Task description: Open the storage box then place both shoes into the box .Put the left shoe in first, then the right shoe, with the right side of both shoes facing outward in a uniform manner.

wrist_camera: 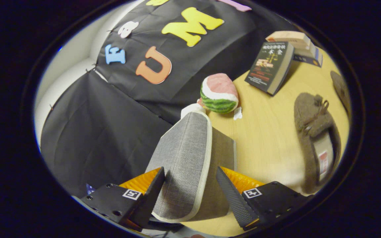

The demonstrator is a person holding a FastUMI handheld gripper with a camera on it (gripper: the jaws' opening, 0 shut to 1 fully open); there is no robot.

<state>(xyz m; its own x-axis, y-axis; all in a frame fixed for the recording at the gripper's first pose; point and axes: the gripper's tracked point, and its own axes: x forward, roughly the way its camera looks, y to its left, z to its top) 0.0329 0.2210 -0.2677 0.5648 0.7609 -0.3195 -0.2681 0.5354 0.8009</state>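
Observation:
The storage box lid (184,155), grey fabric with pale trim, stands between my fingers, lifted up on edge. My gripper (190,172) is shut on this lid, one finger on each face. The darker grey box side (222,148) shows just behind the lid. A brown fuzzy shoe (313,132) with a small bow lies on the wooden table (270,138) to the right of the box, its opening and inner label facing me. Beyond it lies the second brown shoe (341,87), of which I see only a part.
A toy watermelon slice (219,93) sits just beyond the box, with small white pieces beside it. Further off a dark book (271,66) stands leaning, and a stack of books (296,43) lies behind it. The black cloth wall closes the far side.

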